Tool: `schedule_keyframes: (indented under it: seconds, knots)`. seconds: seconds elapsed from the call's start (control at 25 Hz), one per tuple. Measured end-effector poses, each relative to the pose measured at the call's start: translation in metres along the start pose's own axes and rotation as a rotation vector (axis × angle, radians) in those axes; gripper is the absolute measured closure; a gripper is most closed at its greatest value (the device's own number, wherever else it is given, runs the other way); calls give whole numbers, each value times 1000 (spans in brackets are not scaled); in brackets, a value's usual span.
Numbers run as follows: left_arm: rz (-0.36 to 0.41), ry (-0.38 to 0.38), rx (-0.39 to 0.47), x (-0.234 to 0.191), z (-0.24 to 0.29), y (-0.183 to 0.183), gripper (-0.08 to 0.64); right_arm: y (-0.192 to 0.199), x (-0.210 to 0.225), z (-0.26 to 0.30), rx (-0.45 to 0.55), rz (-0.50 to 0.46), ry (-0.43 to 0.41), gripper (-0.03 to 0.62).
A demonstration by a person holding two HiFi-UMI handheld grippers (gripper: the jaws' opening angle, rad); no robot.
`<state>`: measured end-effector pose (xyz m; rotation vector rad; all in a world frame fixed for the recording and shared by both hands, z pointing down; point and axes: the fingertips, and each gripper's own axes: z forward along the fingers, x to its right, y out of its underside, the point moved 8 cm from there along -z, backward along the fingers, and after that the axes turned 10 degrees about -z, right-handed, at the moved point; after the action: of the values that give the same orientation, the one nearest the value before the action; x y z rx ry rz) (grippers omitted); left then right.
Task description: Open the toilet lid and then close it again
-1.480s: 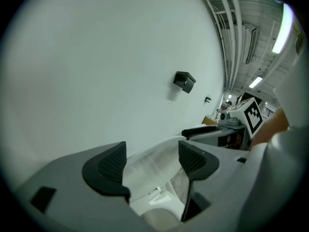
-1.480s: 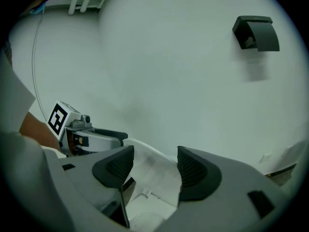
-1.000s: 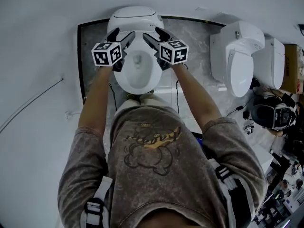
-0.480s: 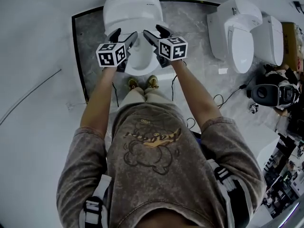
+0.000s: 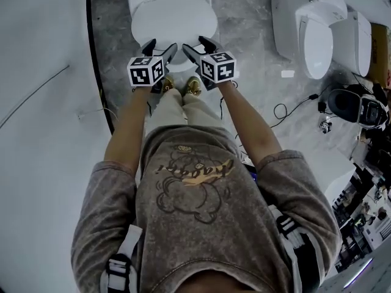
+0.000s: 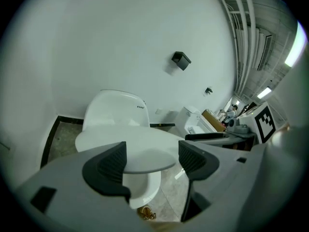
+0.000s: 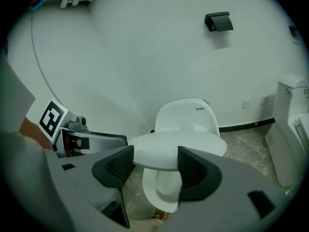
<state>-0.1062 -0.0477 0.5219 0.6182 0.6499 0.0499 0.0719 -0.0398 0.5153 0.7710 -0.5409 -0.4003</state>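
Observation:
The white toilet stands at the top of the head view with its lid down over the bowl. My left gripper and right gripper hover side by side at the lid's front edge, both open. In the left gripper view the lid lies about level between the pads of the left gripper, with the bowl showing below. The right gripper view shows the same lid between the pads of the right gripper, above the bowl. Whether any pad touches the lid is unclear.
The toilet sits on a dark-edged marble floor panel. Two more white toilets stand at the right, with cables and dark gear on the floor. My shoes are just before the bowl. A black box hangs on the wall.
The lid has come down from upright, with the bowl open, to lying over the bowl. Both grippers moved back toward the toilet's front edge with it.

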Motion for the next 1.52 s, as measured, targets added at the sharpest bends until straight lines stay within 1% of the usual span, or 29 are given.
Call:
schedule_keyframes:
  seconds: [0.08,0.24,0.52,0.72,0.88,1.04,1.24,1.4,1.52]
  knots:
    - [-11,-16,-29,-2,3,20,230,20,-2,2,-41,-4,-9,312]
    - [-38,-38,-110,-13,15,63,230,64,-6,10,-124,21,-23,312]
    - [-62,-57,-215,-38,42,119,230,128,0,33,-227,59,-28,313]
    - [-85,-56,-246,-64,59,157,230,171,3,55,-285,78,-25,313]
    - [-100,-58,-267,-83,74,182,230,201,7,72,-310,86,-21,313]
    - [-88,-65,-282,-103,90,201,230,226,12,92,-324,102,-22,314]
    - [-84,-75,-288,-116,103,218,230,251,17,107,-342,107,-15,314]
    - [-82,-83,-281,-119,106,220,230,256,19,113,-341,117,-10,319]
    - [-95,-84,-310,-113,107,213,230,249,23,108,-353,122,-28,320]
